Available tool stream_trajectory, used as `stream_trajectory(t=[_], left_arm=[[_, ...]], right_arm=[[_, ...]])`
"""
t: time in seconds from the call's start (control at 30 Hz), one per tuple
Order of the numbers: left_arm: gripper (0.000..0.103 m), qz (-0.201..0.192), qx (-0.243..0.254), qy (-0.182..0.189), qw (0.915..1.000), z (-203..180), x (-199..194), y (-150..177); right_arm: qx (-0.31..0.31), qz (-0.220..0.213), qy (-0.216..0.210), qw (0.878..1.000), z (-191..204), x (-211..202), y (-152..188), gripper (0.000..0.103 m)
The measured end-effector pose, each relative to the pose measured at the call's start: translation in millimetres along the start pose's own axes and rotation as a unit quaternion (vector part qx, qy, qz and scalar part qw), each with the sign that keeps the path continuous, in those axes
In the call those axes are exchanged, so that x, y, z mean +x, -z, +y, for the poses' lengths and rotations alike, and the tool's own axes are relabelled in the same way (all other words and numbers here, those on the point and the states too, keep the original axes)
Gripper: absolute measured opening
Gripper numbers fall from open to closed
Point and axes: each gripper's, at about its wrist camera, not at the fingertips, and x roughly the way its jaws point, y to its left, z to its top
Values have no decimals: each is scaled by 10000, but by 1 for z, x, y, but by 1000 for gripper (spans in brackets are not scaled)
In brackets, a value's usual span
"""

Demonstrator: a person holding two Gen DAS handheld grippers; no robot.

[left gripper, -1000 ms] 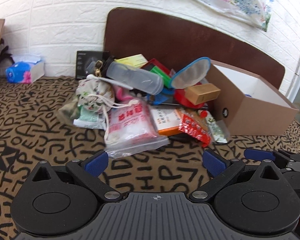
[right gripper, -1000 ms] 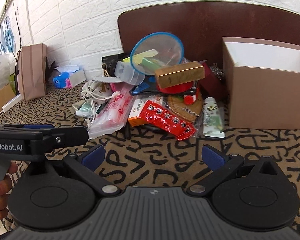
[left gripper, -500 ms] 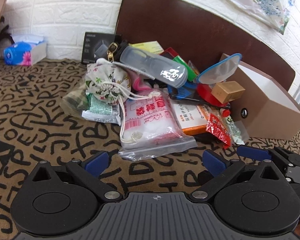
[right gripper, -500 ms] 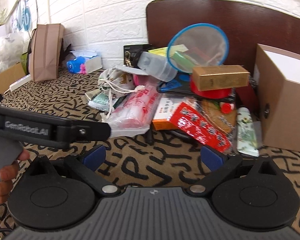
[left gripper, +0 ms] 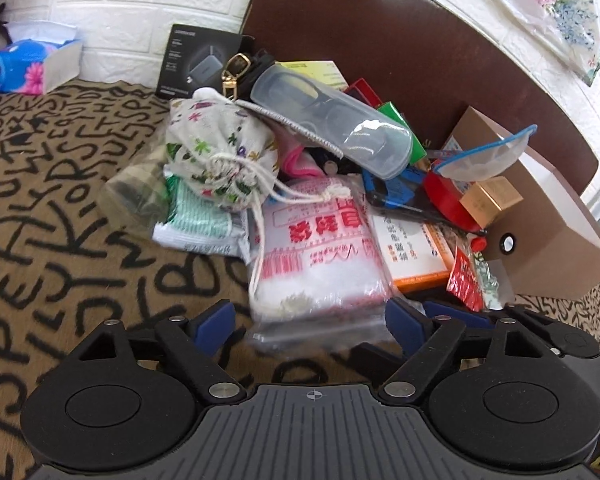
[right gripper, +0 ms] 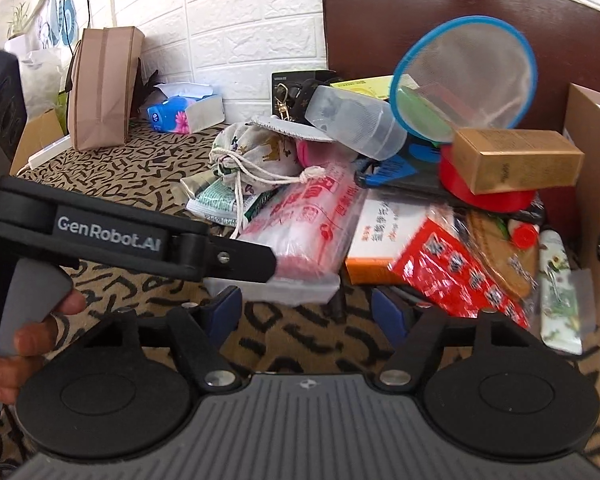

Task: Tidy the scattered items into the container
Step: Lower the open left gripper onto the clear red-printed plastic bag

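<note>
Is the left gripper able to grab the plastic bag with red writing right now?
Probably yes. The left gripper is open, its jaws have just been closing around the near end of the plastic bag, and nothing lies between.

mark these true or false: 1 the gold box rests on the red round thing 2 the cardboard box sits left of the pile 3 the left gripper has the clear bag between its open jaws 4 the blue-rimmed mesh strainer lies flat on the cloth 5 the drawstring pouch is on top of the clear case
1. True: the gold box rests on the red round thing.
2. False: the cardboard box sits right of the pile.
3. True: the left gripper stands open around the near end of the clear bag; its jaws have just been closing.
4. False: the mesh strainer stands tilted atop the pile.
5. False: the clear case lies higher, beside the drawstring pouch.
</note>
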Motion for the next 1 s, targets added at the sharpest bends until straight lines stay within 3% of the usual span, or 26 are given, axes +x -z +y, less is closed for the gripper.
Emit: stream_trajectory(t=[0.13, 0.33, 0.4, 0.5, 0.6, 0.73, 1.0], left_arm=[[89, 2, 35, 19, 10000, -2, 11, -8], [86, 52, -41, 60, 10000, 0, 21, -14], [80, 39, -39, 23, 10000, 0, 20, -14], [75, -11, -6, 56, 10000, -2, 14, -12], [61, -25, 115, 129, 9998, -10, 6, -11], [54, 7, 211, 109, 9997, -20, -2, -6], [53, 70, 365, 342, 9987, -38, -31, 14]], right_arm=[[24, 10, -17, 10000, 0, 9, -6, 69], [110, 68, -105, 9999, 0, 15, -6, 51], [110, 37, -50, 9999, -1, 14, -7, 35], [132, 27, -112, 9998, -6, 10, -9, 21], [37, 39, -176, 9998, -4, 6, -10, 16], [91, 57, -246, 9996, -2, -1, -6, 10], [167, 64, -546, 9983, 3, -33, 10, 2]])
